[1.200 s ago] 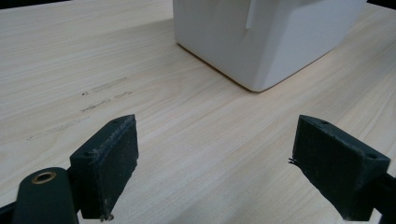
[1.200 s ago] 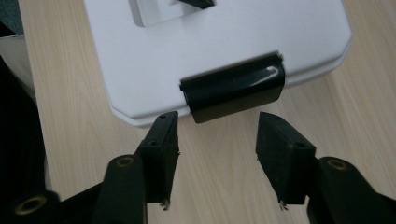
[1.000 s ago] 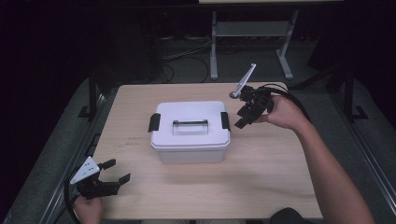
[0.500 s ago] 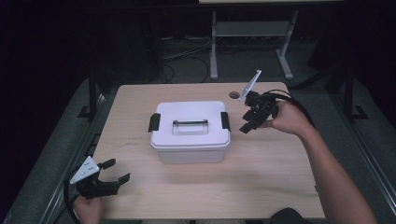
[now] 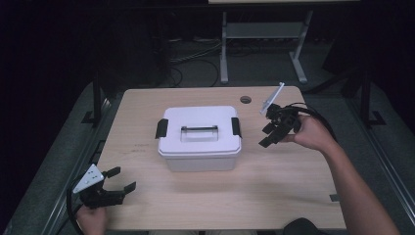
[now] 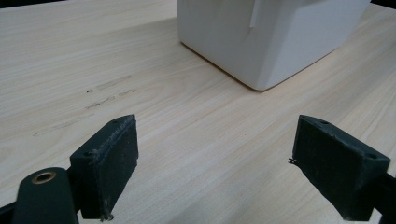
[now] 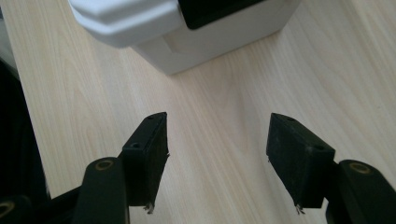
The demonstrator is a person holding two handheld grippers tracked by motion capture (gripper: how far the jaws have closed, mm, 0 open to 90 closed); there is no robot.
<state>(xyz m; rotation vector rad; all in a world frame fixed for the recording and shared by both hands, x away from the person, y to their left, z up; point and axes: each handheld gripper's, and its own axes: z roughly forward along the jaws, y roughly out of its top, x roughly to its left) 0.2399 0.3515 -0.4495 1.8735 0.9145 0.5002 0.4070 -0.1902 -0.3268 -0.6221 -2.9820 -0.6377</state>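
A white lidded box (image 5: 199, 137) with a black handle and a black latch (image 5: 236, 127) at each end stands in the middle of the wooden table (image 5: 274, 196). To its right my right gripper (image 5: 266, 136) hovers, open, pointing at the box's right end; its jaws have just been opening wider with nothing between them. In the right gripper view the gripper (image 7: 217, 158) faces bare wood below the box (image 7: 140, 18) and its latch (image 7: 215, 9). My left gripper (image 5: 123, 179) rests open at the near left corner. The left gripper view has it (image 6: 215, 163) empty, the box (image 6: 280, 37) ahead.
A round cable hole (image 5: 245, 99) sits in the table's far right part. Behind the table stands a metal frame (image 5: 264, 34) with cables on the dark floor. A small dark tab (image 5: 334, 198) lies near the table's right edge.
The right gripper has come down and a little nearer beside the box's right end, its jaws spreading wider. The left gripper has stayed put.
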